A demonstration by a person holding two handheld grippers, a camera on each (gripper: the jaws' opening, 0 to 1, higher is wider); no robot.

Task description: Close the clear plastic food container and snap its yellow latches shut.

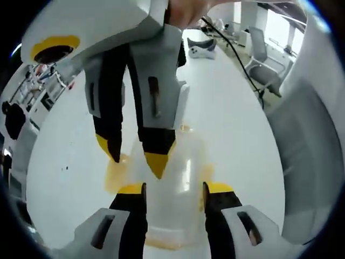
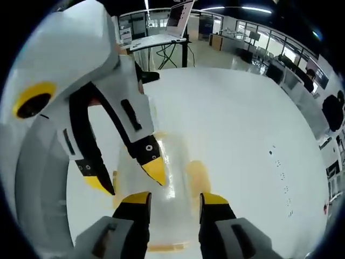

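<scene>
A clear plastic food container [image 1: 180, 162] lies on the white table, its lid down on top. Yellow latches show at its sides [image 1: 114, 174] and at its near end [image 1: 161, 241]. My left gripper [image 1: 173, 189] stands open just over the near part of the lid, one jaw to each side. The right gripper [image 1: 136, 158] comes down from above, open, with its yellow tips at the container's far left edge. In the right gripper view the container [image 2: 173, 162] lies between my right gripper's [image 2: 173, 198] open jaws. There the left gripper [image 2: 128, 177] reaches in from the left, its tips on the lid and left side.
The white table [image 1: 237, 118] runs far and wide around the container. A dark and white object [image 1: 200, 47] and a black cable [image 1: 237, 56] lie at its far end. Office chairs [image 1: 264, 48] stand beyond the edge. A desk holding a laptop [image 2: 178, 19] stands behind.
</scene>
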